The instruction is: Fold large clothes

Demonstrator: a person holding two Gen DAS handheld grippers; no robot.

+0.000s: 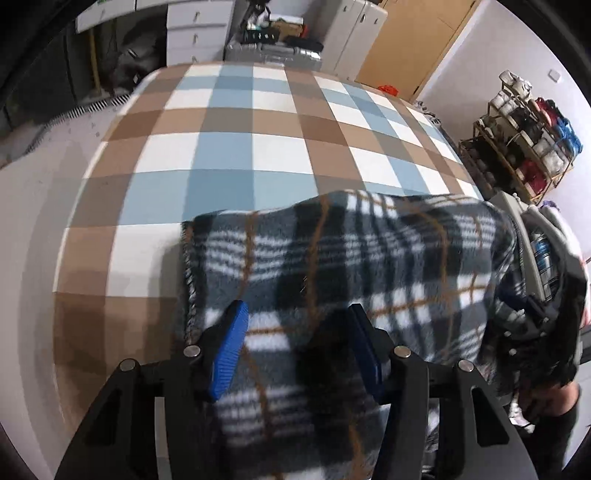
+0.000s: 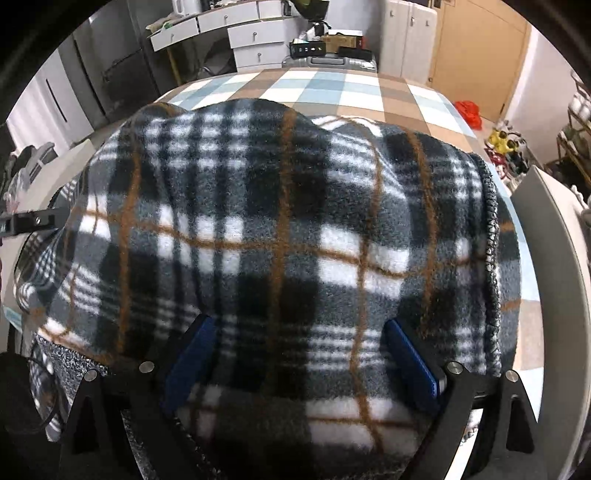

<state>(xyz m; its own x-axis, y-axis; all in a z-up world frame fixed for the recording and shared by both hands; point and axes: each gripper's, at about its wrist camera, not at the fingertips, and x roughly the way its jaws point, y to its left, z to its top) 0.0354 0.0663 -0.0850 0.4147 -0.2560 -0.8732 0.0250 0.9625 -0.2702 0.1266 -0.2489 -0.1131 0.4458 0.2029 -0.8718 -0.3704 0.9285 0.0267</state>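
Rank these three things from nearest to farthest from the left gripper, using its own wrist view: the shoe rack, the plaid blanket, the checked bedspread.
1. Plaid blanket: lies between the left gripper's fingers, at the bed's near edge.
2. Checked bedspread: stretches away beyond the blanket.
3. Shoe rack: against the wall, far right, past the bed.

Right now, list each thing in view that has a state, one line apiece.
Plaid fleece blanket: folded over in a bunched heap on the bed, stitched edge showing.
Checked bed cover: spread flat.
Left tongs: part open, fleece between the pads, no firm pinch visible.
Right tongs: wide apart, fleece bulging between the pads.
White drawers: top ones pulled out.
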